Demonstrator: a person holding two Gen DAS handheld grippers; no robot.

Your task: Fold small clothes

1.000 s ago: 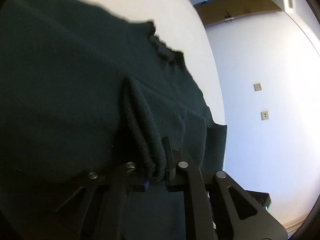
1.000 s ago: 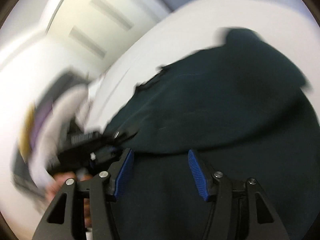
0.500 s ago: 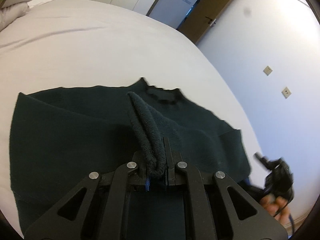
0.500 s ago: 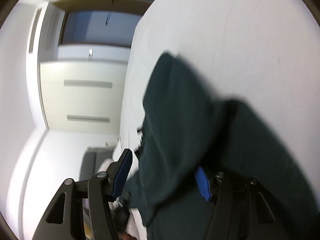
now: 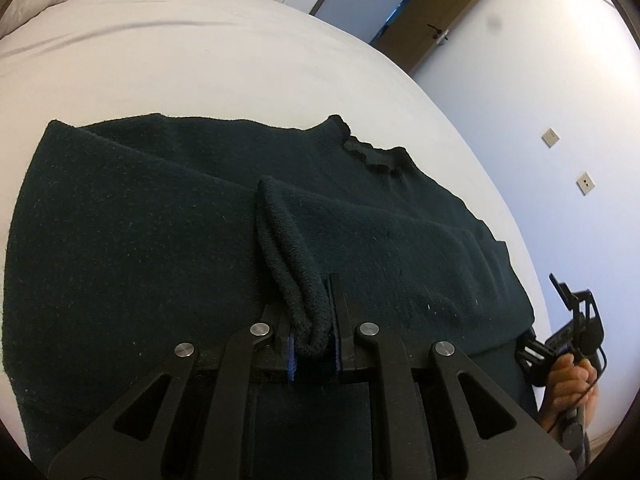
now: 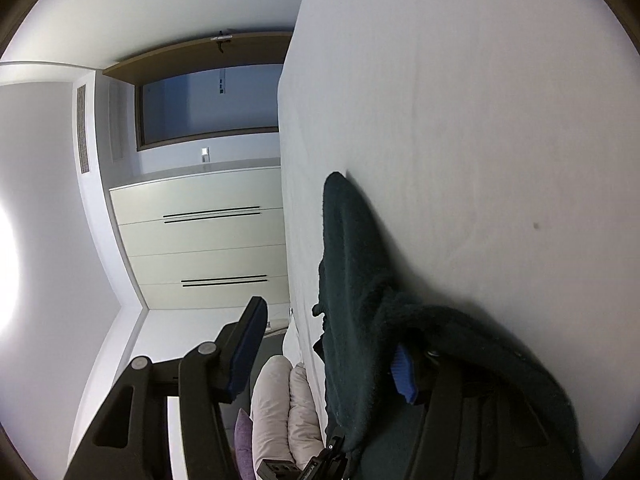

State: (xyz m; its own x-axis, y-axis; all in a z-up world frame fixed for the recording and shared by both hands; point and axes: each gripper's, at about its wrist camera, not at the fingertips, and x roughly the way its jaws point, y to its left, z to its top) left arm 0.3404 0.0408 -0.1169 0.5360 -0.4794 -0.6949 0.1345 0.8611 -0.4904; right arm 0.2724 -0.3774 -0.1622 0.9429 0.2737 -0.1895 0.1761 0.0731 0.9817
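A dark green knitted sweater [image 5: 160,240] lies spread on a white bed [image 5: 200,60], neck hole at the far right. My left gripper [image 5: 312,344] is shut on a ridge of the sweater's fabric, pinched up near its lower edge. My right gripper [image 6: 328,356] is open, rolled onto its side at the sweater's right edge; the sweater [image 6: 360,300] drapes over its right finger and nothing is clamped between the blue pads [image 6: 250,348]. The right gripper also shows in the left wrist view [image 5: 568,352], held in a hand.
The bed's white sheet [image 6: 480,120] stretches beyond the sweater. Pillows [image 6: 280,408] lie at the head of the bed. White wardrobes [image 6: 200,240], a wooden door [image 5: 432,28] and a wall with sockets [image 5: 568,160] stand around the bed.
My left gripper has kept its pinch while its view swung level over the bed. My right gripper rolled onto its side and slid to the sweater's right edge, going under the fabric.
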